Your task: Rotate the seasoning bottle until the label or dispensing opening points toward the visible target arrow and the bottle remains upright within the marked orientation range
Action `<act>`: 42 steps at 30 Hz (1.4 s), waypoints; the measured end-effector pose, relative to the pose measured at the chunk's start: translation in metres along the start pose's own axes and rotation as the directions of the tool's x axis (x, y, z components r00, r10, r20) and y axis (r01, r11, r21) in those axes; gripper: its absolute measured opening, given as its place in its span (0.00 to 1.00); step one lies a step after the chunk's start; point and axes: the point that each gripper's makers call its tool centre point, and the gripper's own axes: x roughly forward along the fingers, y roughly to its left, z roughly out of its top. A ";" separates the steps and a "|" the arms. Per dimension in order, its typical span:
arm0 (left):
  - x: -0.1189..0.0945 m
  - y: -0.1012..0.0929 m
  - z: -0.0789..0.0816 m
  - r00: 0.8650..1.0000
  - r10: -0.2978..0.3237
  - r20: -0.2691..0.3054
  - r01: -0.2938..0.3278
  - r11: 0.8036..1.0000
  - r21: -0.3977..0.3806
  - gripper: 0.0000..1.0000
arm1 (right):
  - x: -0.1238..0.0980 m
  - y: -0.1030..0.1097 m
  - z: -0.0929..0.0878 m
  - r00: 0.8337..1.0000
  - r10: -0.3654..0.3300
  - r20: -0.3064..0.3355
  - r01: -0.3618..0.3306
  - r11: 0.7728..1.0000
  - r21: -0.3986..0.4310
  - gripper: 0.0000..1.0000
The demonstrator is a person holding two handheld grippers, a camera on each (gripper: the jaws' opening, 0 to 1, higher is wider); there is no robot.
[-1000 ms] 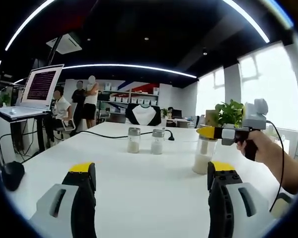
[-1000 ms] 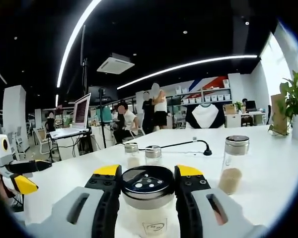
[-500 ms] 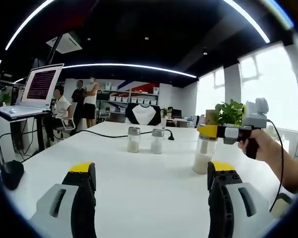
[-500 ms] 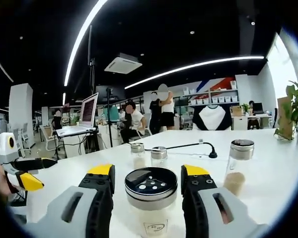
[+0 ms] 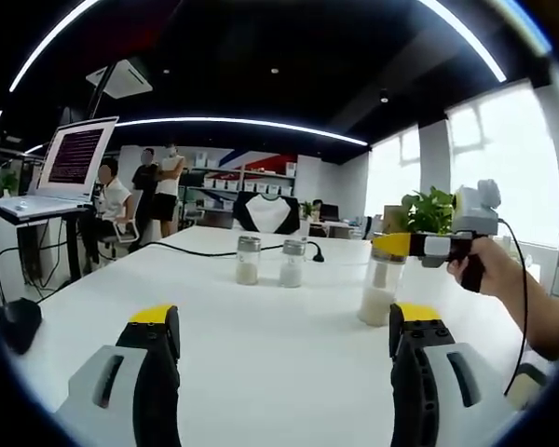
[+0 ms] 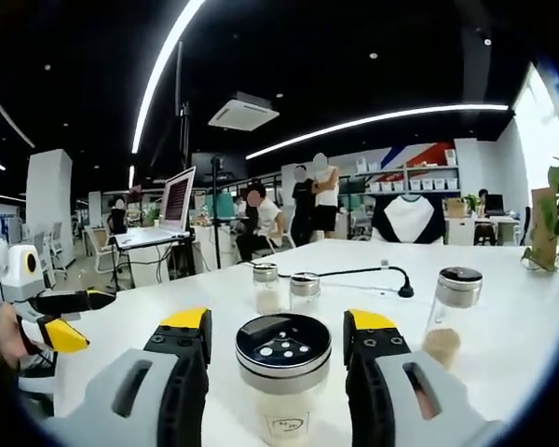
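In the left gripper view, the left gripper (image 5: 275,321) is hanging over the white table (image 5: 261,345) with its jaws spread wide and nothing between them. Ahead of it, two small shakers (image 5: 266,261) are standing side by side, with a black cable (image 5: 205,252) running behind them. Off to its right, the right gripper (image 5: 391,245) is reaching in from a person's hand (image 5: 480,270), its yellow tips at the cap of the seasoning bottle (image 5: 376,293); whether they are pressing the bottle is hard to make out from here. In the right gripper view, the seasoning bottle (image 6: 283,372) is standing upright between the right gripper's (image 6: 279,328) jaws, its perforated cap facing the camera; narrow gaps are showing on both sides, so the jaws are sitting released around it. The bottle's base is cut off below. Another jar (image 6: 453,312) is standing beyond to the right, and the left gripper (image 6: 51,321) is poking in at the left edge.
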 end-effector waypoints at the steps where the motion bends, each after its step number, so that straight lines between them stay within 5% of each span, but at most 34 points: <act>1: 0.000 0.000 0.000 1.000 0.001 0.002 -0.001 1.000 0.005 0.98 | 0.000 0.000 0.001 1.000 0.009 0.005 -0.009 1.000 0.003 0.59; 21: 0.000 0.000 0.001 1.000 -0.001 0.001 0.001 1.000 0.019 0.99 | -0.003 0.016 0.005 0.971 0.235 -0.032 -0.237 0.966 -0.104 0.63; 26: 0.000 0.002 0.002 1.000 0.005 0.003 -0.005 1.000 0.016 0.99 | -0.008 0.024 0.001 0.929 0.367 -0.045 -0.369 0.927 -0.070 0.64; 31: -0.001 0.004 0.002 1.000 0.011 0.003 -0.011 1.000 0.013 0.98 | -0.008 0.017 0.000 0.920 0.391 -0.037 -0.393 0.917 -0.068 0.63; 42: -0.001 0.003 0.001 1.000 0.009 0.003 -0.009 1.000 0.011 0.99 | -0.012 0.024 -0.002 0.851 0.524 -0.035 -0.525 0.847 -0.080 0.62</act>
